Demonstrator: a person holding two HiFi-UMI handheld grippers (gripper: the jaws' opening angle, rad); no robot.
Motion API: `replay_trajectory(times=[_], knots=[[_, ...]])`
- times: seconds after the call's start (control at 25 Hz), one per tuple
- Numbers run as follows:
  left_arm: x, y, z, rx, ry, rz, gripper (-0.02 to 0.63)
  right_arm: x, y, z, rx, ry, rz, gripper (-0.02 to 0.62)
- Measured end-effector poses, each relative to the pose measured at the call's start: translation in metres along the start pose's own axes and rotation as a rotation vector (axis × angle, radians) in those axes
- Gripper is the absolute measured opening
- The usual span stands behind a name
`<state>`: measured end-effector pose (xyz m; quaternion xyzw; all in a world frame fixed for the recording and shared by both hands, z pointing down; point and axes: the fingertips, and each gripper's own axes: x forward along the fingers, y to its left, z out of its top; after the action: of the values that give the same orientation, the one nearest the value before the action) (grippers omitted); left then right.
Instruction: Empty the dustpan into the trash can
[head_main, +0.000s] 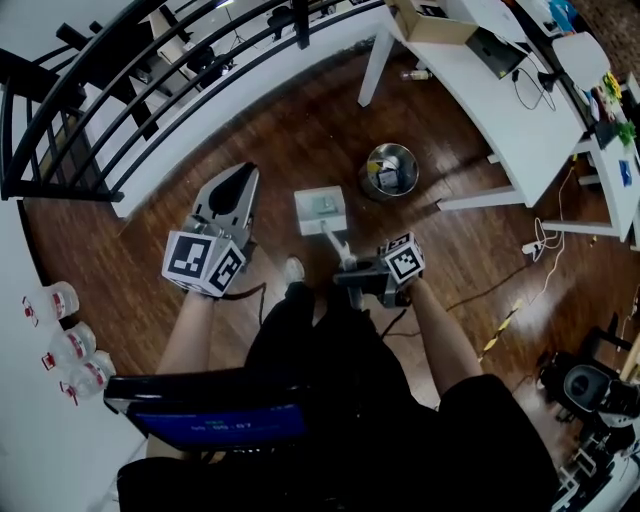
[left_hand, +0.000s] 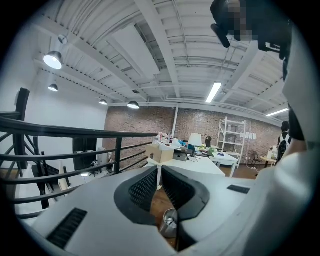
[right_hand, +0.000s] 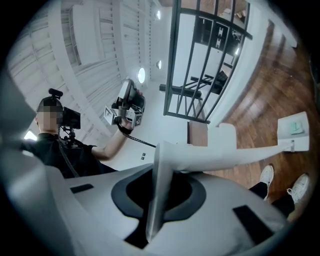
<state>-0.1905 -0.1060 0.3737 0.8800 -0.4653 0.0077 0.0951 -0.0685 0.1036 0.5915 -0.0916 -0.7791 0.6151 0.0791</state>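
Observation:
A white dustpan (head_main: 320, 210) hangs low over the wooden floor, with a little greenish debris in its pan (right_hand: 295, 131). Its long white handle (right_hand: 225, 157) runs back into my right gripper (head_main: 347, 268), which is shut on the handle's end (right_hand: 157, 170). The round metal trash can (head_main: 390, 170) stands on the floor just beyond and right of the pan. My left gripper (head_main: 240, 172) is held to the left of the dustpan, holding nothing. Its jaws (left_hand: 160, 172) stand a narrow slit apart, and the trash can (left_hand: 169, 222) shows through the gap.
A white desk (head_main: 480, 90) with a cardboard box (head_main: 430, 25) stands behind the can. A black railing (head_main: 150, 70) runs along the far left. Plastic bottles (head_main: 60, 345) lie by the left wall. Cables (head_main: 500, 330) trail on the floor at right. The person's shoe (head_main: 293, 270) is near the dustpan.

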Motion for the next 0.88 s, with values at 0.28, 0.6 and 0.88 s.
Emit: replay_trajectory(times=[0.28, 0.6, 0.88], knots=[[-0.005, 0.007, -0.006, -0.029, -0.004, -0.023, 0.035, 0.010, 0.015, -0.002, -0.031, 0.023, -0.014, 0.028], [-0.007, 0.022, -0.019, -0.153, -0.012, -0.084, 0.035, 0.012, 0.049, 0.014, -0.092, -0.004, -0.037, 0.029], [0.005, 0.009, -0.055, -0.289, 0.097, -0.213, 0.084, 0.006, 0.089, 0.023, -0.165, -0.003, -0.047, 0.032]])
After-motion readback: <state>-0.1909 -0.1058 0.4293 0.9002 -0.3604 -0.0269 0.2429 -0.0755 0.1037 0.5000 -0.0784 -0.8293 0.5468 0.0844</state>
